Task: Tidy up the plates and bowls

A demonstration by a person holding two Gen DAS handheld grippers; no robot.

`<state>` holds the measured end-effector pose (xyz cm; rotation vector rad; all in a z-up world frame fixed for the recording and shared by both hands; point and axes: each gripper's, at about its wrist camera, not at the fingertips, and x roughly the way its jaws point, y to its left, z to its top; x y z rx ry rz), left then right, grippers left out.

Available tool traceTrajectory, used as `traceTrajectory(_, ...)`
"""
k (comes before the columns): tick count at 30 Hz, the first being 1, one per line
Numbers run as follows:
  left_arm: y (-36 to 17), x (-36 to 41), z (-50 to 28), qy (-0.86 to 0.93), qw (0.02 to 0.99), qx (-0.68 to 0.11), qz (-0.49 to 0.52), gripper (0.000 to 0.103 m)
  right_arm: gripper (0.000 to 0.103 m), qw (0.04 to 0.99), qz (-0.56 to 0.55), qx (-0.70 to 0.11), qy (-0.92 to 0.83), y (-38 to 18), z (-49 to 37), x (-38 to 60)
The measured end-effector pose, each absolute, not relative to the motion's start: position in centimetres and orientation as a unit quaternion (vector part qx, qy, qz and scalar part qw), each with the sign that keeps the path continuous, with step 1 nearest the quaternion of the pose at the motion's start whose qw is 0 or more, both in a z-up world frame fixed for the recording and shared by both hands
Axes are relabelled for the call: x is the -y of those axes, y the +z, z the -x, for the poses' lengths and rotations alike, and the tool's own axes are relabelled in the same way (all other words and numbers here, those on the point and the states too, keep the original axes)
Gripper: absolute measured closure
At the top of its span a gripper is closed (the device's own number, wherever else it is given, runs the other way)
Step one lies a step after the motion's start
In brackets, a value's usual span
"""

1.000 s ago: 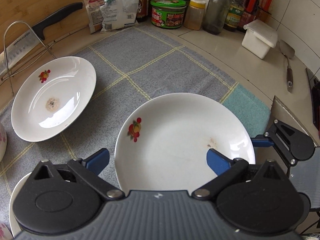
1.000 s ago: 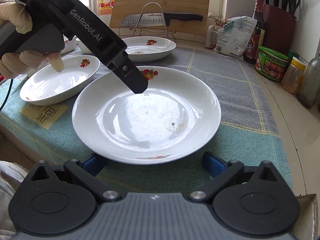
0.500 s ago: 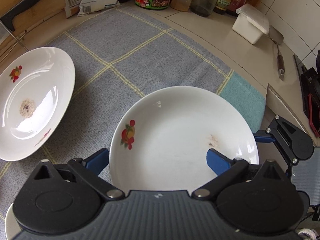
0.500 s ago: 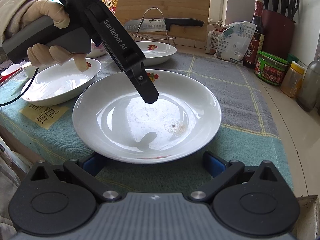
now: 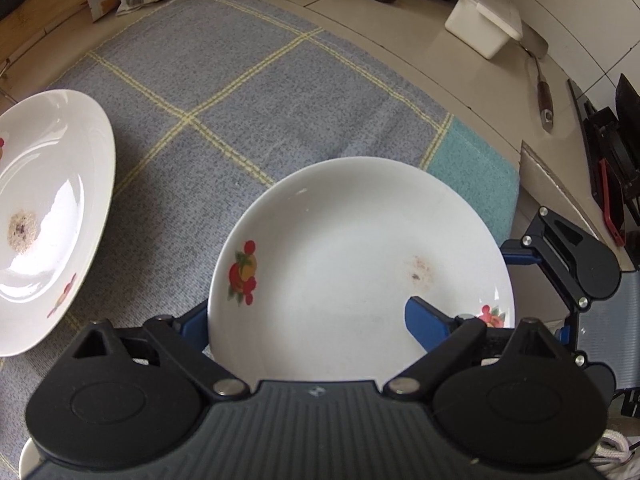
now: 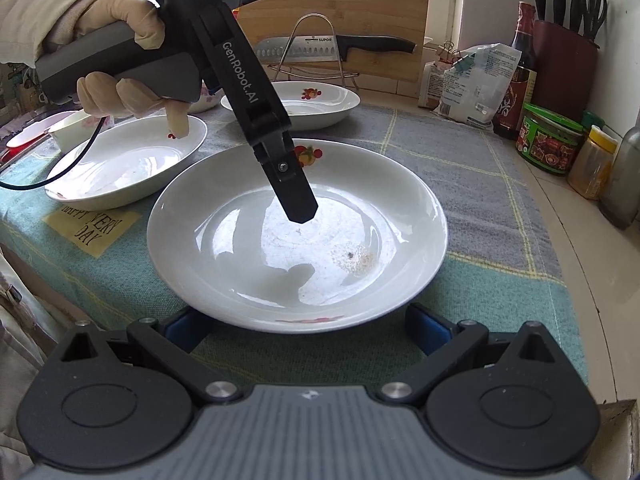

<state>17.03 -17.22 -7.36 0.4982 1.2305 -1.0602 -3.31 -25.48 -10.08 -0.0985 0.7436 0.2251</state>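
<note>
A tiled kitchen worktop (image 5: 400, 40) is covered by a grey and teal checked cloth (image 5: 240, 92), on which several white dishes are set out.

Largest among them, a round white plate (image 6: 296, 240) with a fruit print lies flat on the cloth. It is seen directly ahead of the right gripper (image 6: 300, 322), whose blue fingers (image 6: 426, 326) are spread wide to either side of the near rim, just below it and not closed on it. Being round, the plate offers no long axis.

The left gripper (image 5: 308, 320), held in a gloved hand (image 6: 128, 76), is angled down over the same plate from the opposite side. Its fingers are also held apart: one is hidden beneath the rim, the other lies above the plate's inner surface. Whether either touches cannot be told.

Both grippers are judged equally near; the rim sits between each pair of fingers.

A second plate (image 5: 44, 216) lies to the left of the left fingers, apart from the first. Beyond the right fingers, an oval dish (image 6: 128, 160) and a farther plate (image 6: 296, 102) are seen.
</note>
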Motion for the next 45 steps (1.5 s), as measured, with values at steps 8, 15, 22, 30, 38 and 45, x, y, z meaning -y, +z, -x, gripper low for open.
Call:
traceTrajectory(8, -7.4, 17.7, -17.3, -0.474, 0.648, -0.55, -0.231, 0.008, 0.0, 0.921, 0.054, -0.363, 0.129, -10.0, 2.9, 25.7)
traceTrajectory(15, -7.4, 18.0, -17.7, -0.477, 0.642, -0.555, -0.23, 0.008, 0.0, 0.917, 0.06, -0.366, 0.144, -10.0, 2.4, 25.8)
traceTrajectory(22, -7.2, 17.9, -18.1, -0.473, 0.64, -0.561, -0.226, 0.013, 0.0, 0.914, 0.066, -0.371, 0.15, -9.9, 2.1, 25.8)
traceTrajectory(30, -7.1, 17.9, -18.1, -0.473, 0.64, -0.561, -0.228, 0.014, 0.0, 0.911, 0.064, -0.378, 0.151, -9.8, 1.8, 25.7)
traceTrajectory(38, -7.0, 17.7, -18.1, -0.47, 0.643, -0.561, -0.225, 0.014, 0.0, 0.906, 0.06, -0.389, 0.154, -9.4, 1.2, 25.7)
traceTrajectory(45, -6.1, 17.7, -18.3, -0.475, 0.649, -0.552, -0.22, 0.014, 0.0, 0.905, 0.07, -0.391, 0.152, -9.1, 1.0, 25.7)
